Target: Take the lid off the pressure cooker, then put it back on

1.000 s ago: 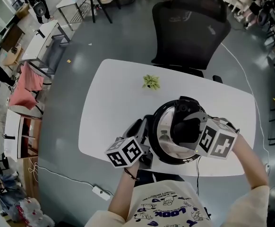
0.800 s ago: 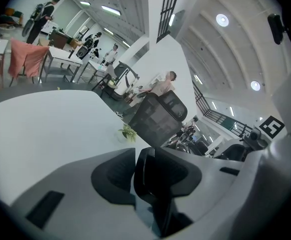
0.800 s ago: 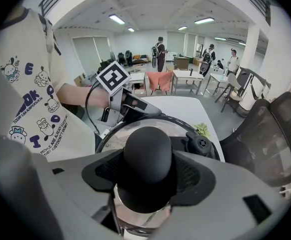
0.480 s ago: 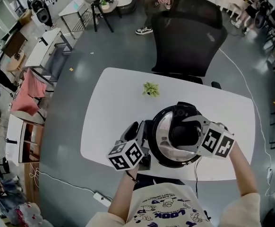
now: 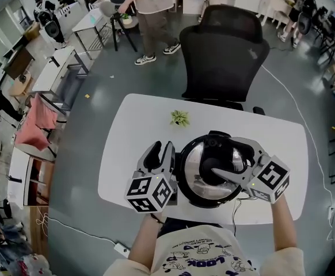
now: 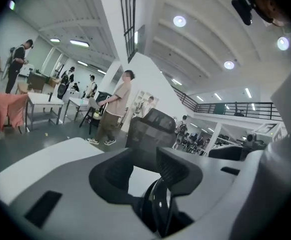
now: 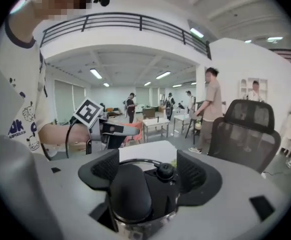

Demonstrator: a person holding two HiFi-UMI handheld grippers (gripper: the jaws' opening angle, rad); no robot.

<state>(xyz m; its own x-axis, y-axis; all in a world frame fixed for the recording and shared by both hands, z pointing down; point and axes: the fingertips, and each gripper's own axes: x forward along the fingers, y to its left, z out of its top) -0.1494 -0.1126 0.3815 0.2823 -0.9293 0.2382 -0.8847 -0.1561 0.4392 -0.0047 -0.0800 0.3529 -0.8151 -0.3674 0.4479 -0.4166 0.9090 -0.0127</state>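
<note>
Right gripper (image 5: 222, 157) fingers were spreading apart around the lid handle (image 7: 130, 189). Left gripper (image 5: 160, 154) fingers were opening too, nothing clamped, right by the pressure cooker (image 5: 199, 181) rim.

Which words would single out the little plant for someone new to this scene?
Start at the white table in front of the black office chair. Between chair and pressure cooker sits the small green plant, the only green thing on the tabletop.

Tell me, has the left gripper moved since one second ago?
Yes. The left gripper has drawn leftward, away from the pressure cooker, over the table; its jaws are opening and press on nothing.
</note>
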